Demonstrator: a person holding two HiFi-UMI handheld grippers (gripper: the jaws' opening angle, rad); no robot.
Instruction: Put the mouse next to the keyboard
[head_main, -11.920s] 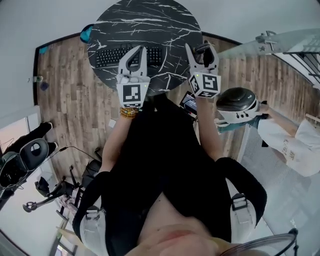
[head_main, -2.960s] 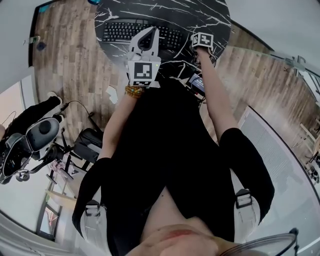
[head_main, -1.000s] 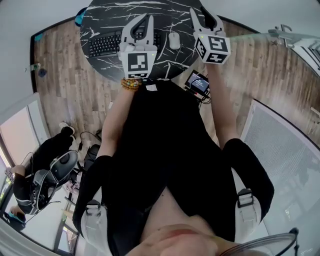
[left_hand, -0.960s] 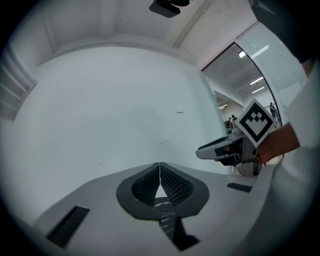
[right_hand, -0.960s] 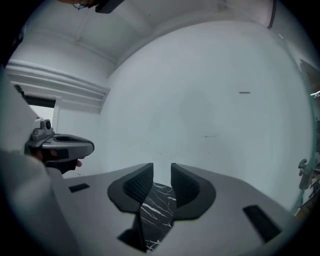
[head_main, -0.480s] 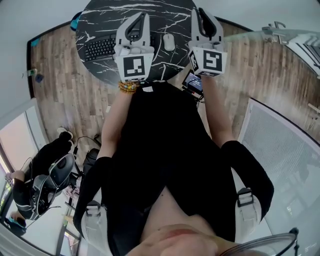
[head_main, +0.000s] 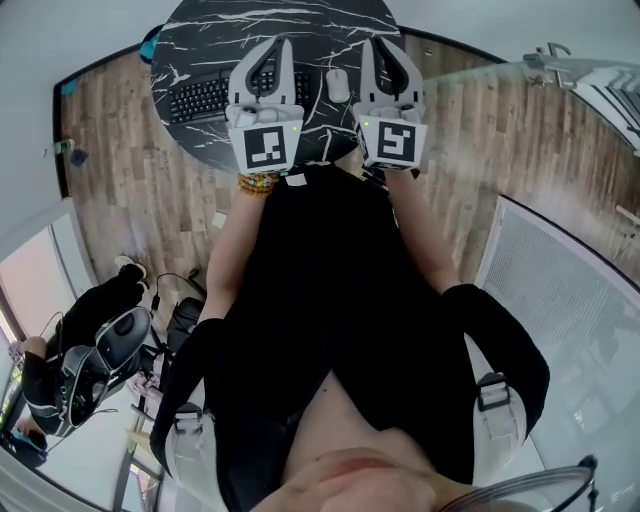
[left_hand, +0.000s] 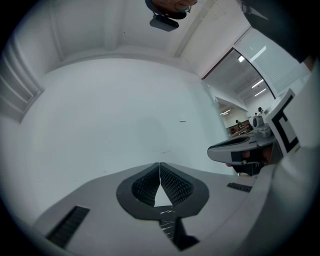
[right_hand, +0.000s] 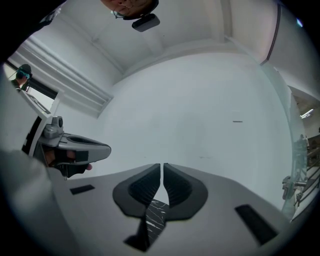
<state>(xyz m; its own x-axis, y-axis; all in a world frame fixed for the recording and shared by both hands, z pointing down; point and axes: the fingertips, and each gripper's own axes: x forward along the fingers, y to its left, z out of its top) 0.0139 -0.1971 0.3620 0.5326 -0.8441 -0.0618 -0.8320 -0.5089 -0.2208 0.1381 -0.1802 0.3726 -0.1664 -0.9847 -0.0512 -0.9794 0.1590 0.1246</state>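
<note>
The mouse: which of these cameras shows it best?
The head view. There the white mouse lies in plain sight on the dark marble table, just right of the keyboard. Both gripper views face a pale wall and show no mouse, only a sliver of marble.

Right gripper (right_hand: 162, 166) fingers (right_hand: 145, 187) closing, nothing between, left gripper (right_hand: 75, 147) alongside, white wall (right_hand: 200, 100)

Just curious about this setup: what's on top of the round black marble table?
A black computer keyboard and a small white mouse beside it. The left gripper covers the keyboard's right end.
</note>
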